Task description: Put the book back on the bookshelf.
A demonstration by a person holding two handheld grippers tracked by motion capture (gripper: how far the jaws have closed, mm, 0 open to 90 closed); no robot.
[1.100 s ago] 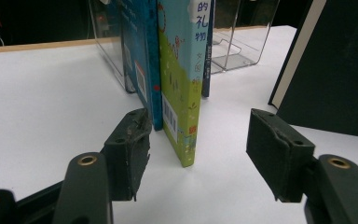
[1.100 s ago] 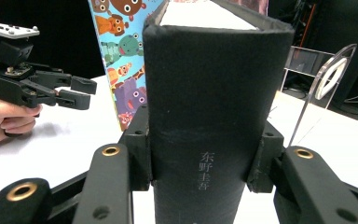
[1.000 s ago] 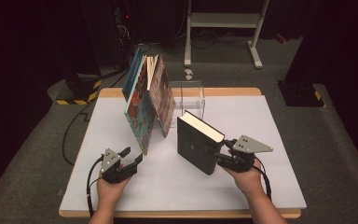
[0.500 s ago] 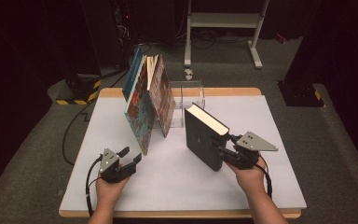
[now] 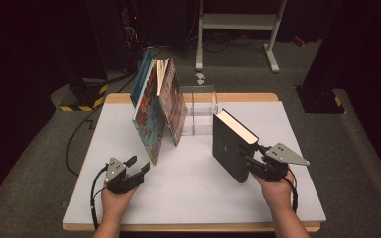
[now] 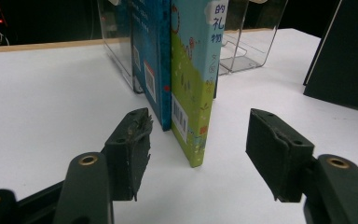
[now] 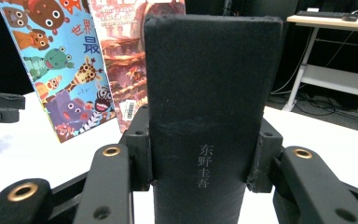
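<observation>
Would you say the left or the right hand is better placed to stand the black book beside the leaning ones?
Right: its tongs already clamp the black book; the left tongs are open and empty.

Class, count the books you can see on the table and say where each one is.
At least 3: a black book upright in the right hand-held gripper, and two picture books, one animal-covered, one reddish, leaning against the clear stand. More thin ones may be hidden between them.
</observation>
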